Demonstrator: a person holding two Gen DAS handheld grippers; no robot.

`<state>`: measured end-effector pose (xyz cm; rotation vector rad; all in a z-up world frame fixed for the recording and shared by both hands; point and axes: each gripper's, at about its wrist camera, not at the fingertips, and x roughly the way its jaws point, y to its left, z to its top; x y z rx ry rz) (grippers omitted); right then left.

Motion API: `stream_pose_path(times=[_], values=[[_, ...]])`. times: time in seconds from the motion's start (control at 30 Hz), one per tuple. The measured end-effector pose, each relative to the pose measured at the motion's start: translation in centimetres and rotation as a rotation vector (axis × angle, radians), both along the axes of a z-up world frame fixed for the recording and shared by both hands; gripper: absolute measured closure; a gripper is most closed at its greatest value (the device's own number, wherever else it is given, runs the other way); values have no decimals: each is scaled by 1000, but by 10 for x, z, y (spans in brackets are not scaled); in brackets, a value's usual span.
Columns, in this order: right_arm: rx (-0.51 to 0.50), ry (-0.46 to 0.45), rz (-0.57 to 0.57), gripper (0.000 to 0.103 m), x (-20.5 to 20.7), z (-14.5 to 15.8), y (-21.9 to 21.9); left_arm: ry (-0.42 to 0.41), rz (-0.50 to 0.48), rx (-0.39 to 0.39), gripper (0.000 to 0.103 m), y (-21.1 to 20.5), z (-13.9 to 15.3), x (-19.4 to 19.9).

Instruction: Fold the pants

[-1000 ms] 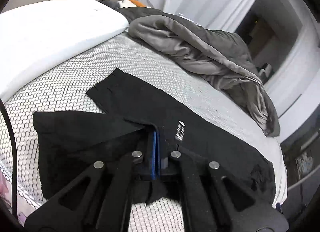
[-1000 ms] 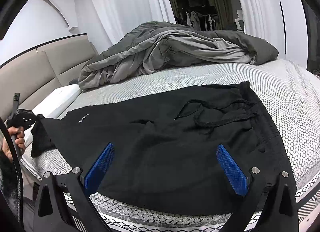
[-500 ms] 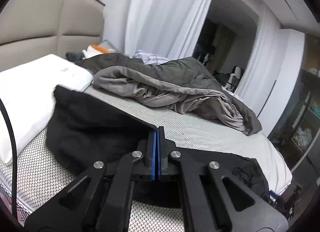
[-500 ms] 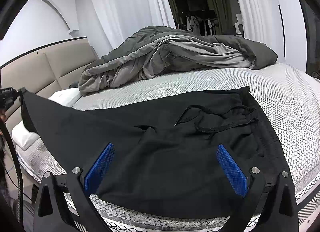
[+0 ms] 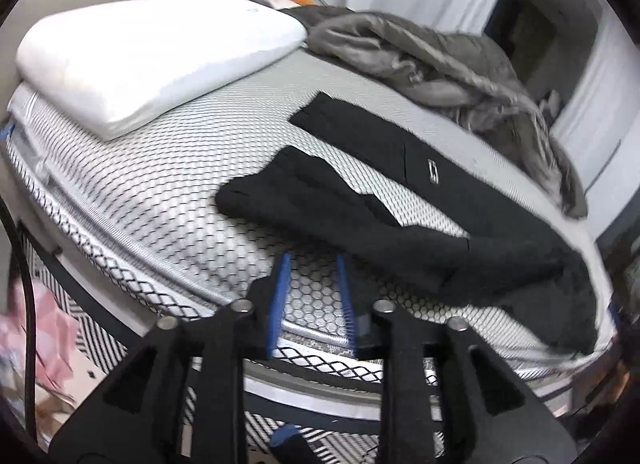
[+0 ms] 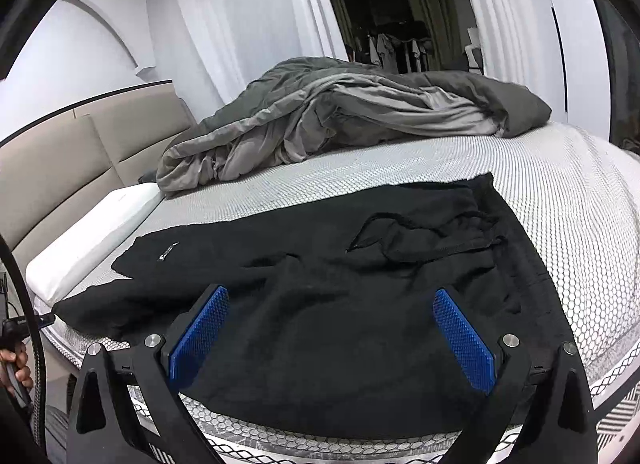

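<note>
Black pants [image 6: 320, 304] lie spread on the bed [image 6: 560, 191], waistband w/ drawstring toward the right, both legs running left toward the pillow [image 5: 160, 55]. In the left wrist view the near leg [image 5: 320, 207] sits crooked and bunched, w/ a wedge of bare mattress between it and the far leg [image 5: 400, 143].

Left tool [image 5: 310, 296]: jaws opening, nothing between them, only mattress mesh showing thru the gap; it's just short of the near leg's edge. Right tool [image 6: 328, 332]: spread wide, empty, hovering over the seat/hip area.

Step in hand, prob.: the near leg is down and needs squaring before any fold. To do it well:
- re-grip near leg at the hem corner, not mid-fabric
- pull it straight and parallel to the far leg, or stack it on top
- right tool pins the waist so the body doesn't drag
- flatten wrinkles around the crotch first.
</note>
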<state>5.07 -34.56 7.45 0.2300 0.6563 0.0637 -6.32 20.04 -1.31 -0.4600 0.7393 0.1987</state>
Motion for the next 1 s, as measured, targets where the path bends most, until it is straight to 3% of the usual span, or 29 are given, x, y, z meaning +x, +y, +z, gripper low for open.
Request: stream_pose_path(times=[0.1, 0.17, 0.23, 0.3, 0.4, 0.43, 0.5, 0.57, 0.7, 0.73, 0.8, 0.9, 0.93, 1.0], values=[[-16, -22, 4, 0, -4, 5, 4, -48, 28, 5, 67, 24, 14, -7], [-24, -29, 2, 0, -5, 6, 6, -79, 11, 2, 40, 40, 27, 3], [-21, -17, -6, 0, -2, 4, 4, -69, -22, 24, 32, 60, 32, 39], [-6, -4, -9, 0, -1, 2, 4, 17, -77, 42, 32, 72, 23, 81], [-6, -6, -8, 0, -1, 3, 4, 226, -252, 44, 32, 73, -17, 143], [-17, -8, -9, 0, -1, 3, 5, 299, -273, 57, 34, 72, -32, 154], [-37, -4, -16, 0, 0, 3, 6, 364, -255, 123, 54, 69, -49, 163], [-45, 0, -19, 0, 1, 2, 7, 311, -248, 148, 89, 68, -41, 160], [-56, 8, -31, 0, 5, -1, 4, 49, -151, 143, 93, 80, 8, 147], [-57, 13, -34, 0, 7, -3, 3, 18, -115, 147, 93, 85, 16, 149], [-61, 23, -39, 0, 10, -6, 0, 11, -44, 192, 92, 89, 23, 154], [-55, 38, -68, 0, 11, -8, -11, 123, 104, 316, 92, 93, 10, 173], [-44, 37, -84, 0, 9, -6, -20, 146, 108, 288, 92, 100, 2, 178], [-25, 37, -121, 0, 3, -1, -36, 104, 131, 231, 92, 111, 2, 173]])
